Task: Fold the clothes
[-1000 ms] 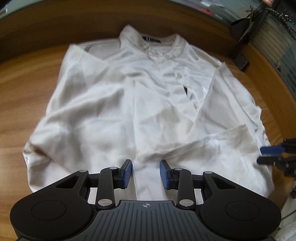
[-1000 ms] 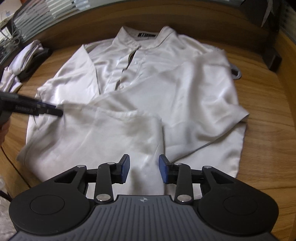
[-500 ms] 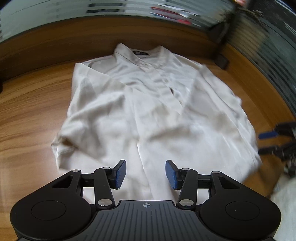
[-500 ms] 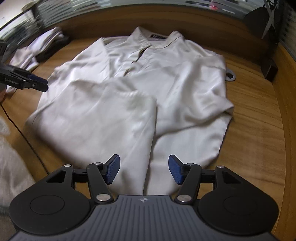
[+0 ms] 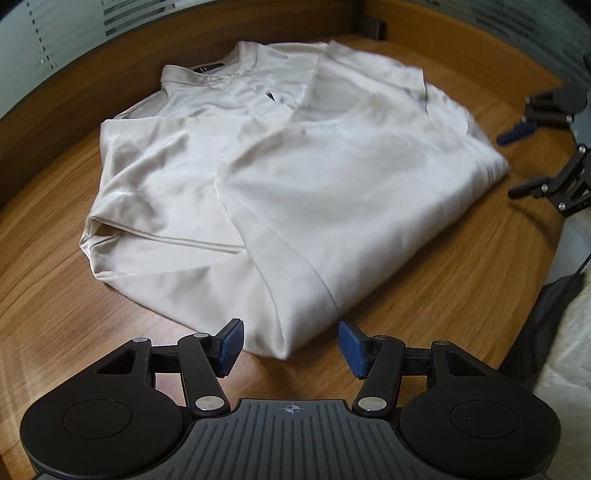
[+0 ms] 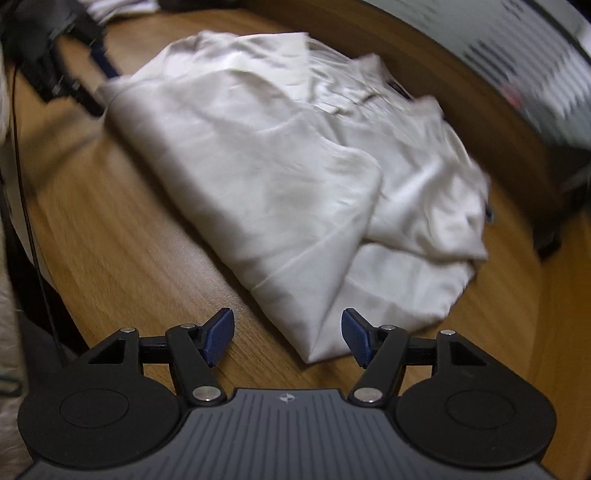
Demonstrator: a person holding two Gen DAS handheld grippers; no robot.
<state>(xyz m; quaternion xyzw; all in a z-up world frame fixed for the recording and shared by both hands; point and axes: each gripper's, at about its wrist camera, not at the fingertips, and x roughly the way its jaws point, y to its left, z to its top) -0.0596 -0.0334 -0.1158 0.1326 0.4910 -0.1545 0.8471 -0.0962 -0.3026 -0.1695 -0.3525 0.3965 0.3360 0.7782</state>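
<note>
A white collared shirt [image 5: 295,192] lies on the wooden table [image 5: 443,295] with both sides folded inward and its collar at the far end. In the left wrist view my left gripper [image 5: 291,347] has its jaws opening. A near corner of the shirt lies between the blue pads [image 5: 231,345], which do not press on it. My right gripper [image 6: 288,338] also has its jaws opening, and another folded corner of the shirt [image 6: 280,192] reaches in between them, untouched. Each gripper also shows in the other's view: the right gripper [image 5: 517,162] beside the shirt's right edge, the left gripper [image 6: 92,74] blurred at the upper left.
A raised wooden rim [image 5: 184,33] and frosted glass bound the table's far side, with a black bracket [image 5: 373,27] on it. Pale and dark cloth [image 5: 565,325] lies off the table's right edge. A black cable [image 6: 22,177] hangs past the table's left edge.
Both grippers have drawn back from over the shirt to its near corners and rolled, so each view has swung. Both pairs of jaws stand wider apart. The shirt's folded panels lie flatter.
</note>
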